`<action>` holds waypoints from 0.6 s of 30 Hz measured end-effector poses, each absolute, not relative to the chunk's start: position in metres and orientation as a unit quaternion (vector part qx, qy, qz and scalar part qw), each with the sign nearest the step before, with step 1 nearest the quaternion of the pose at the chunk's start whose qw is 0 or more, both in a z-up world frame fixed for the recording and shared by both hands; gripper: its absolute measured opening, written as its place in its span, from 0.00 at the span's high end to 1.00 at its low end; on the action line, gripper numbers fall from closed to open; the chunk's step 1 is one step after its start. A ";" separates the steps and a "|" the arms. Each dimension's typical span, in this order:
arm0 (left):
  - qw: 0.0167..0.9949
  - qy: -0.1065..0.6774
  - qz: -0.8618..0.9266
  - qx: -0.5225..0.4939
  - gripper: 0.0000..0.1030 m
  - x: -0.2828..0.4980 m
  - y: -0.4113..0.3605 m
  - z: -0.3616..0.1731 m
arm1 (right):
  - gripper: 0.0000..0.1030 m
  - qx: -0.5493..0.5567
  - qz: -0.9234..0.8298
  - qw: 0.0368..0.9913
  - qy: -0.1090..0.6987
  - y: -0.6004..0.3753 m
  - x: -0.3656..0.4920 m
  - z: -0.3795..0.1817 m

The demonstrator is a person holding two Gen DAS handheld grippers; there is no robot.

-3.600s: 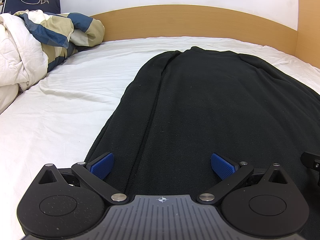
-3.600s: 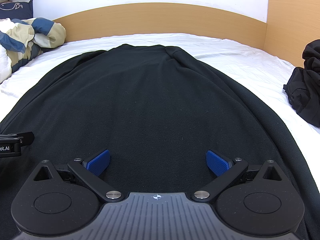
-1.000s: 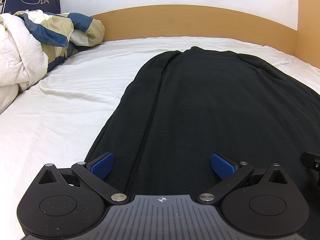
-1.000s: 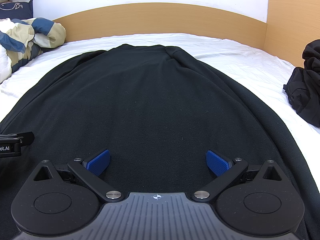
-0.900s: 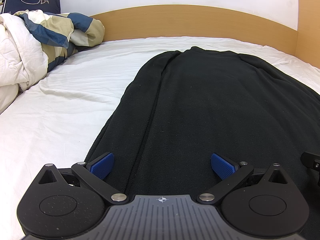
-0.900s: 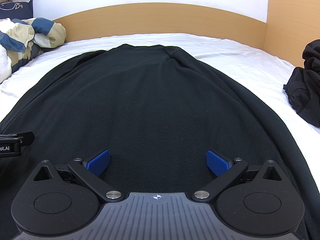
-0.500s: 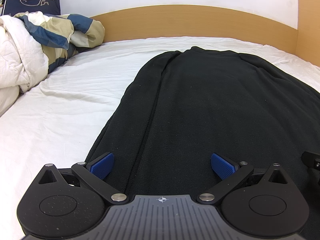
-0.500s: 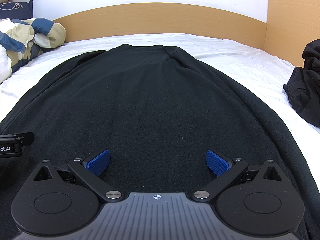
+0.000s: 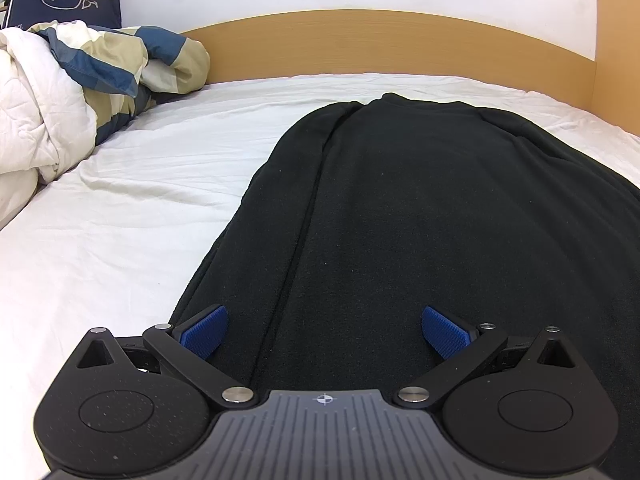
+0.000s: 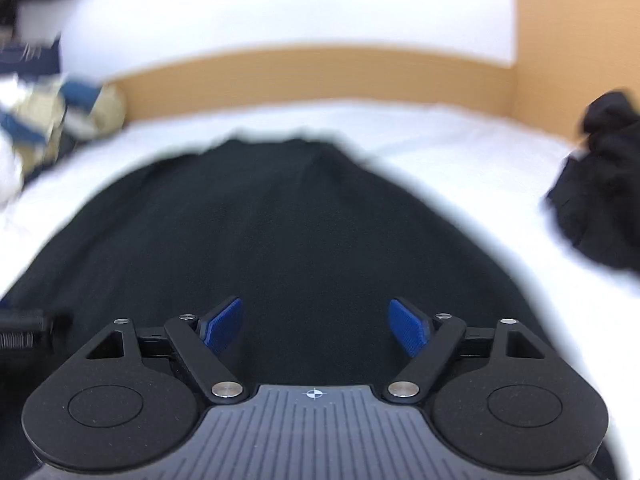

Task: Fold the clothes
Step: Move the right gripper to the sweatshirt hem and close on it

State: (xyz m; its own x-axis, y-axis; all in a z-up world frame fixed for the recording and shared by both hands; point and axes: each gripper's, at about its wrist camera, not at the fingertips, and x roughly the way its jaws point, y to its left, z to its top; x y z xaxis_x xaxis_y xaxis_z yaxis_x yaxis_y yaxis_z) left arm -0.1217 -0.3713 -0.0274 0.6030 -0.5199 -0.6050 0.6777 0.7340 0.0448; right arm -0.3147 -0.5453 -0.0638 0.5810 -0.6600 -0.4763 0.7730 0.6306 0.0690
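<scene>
1. Since the earlier frames, the right wrist view has changed: its picture is now blurred by motion, the wooden headboard (image 10: 312, 76) sits lower in the frame, and the blue pads (image 10: 224, 326) stand closer together than before. The left wrist view is unchanged.

2. Left wrist view. The left gripper (image 9: 324, 332) has its jaws wide apart, nothing pressed between the pads. Both pads hover over the near end of the black garment (image 9: 440, 208), which lies spread flat and lengthwise on the white bed sheet (image 9: 120, 220), its far end near the headboard (image 9: 380, 44). A long fold line runs along the garment's left side. The left pad sits just inside the garment's left edge. At far left lies a bunched white duvet (image 9: 36, 120) with a blue-and-beige patterned cover (image 9: 132, 64); behind it stands a navy pillow (image 9: 64, 6) against the wall.

3. Right wrist view. The right gripper (image 10: 316, 326) has its jaws closing, though a clear gap remains; no cloth is pinched between the pads, and the black garment (image 10: 280, 220) lies beneath them. Whether the pads touch the cloth cannot be told through the blur. A second heap of dark clothing (image 10: 600, 184) rests on the sheet (image 10: 460, 148) at far right, apart from the spread garment. A dark part of the other gripper shows at the left edge.
</scene>
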 end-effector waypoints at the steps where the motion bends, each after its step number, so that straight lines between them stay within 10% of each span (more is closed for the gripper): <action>1: 0.885 0.290 -0.338 0.136 0.00 -0.122 -0.371 -0.028 | 0.20 0.140 -0.424 0.874 0.194 -0.552 -0.327 -0.059; 18: 0.883 0.294 -0.342 0.132 0.00 -0.116 -0.374 -0.026 | 0.48 0.073 -0.399 0.874 0.267 -0.706 -0.183 -0.036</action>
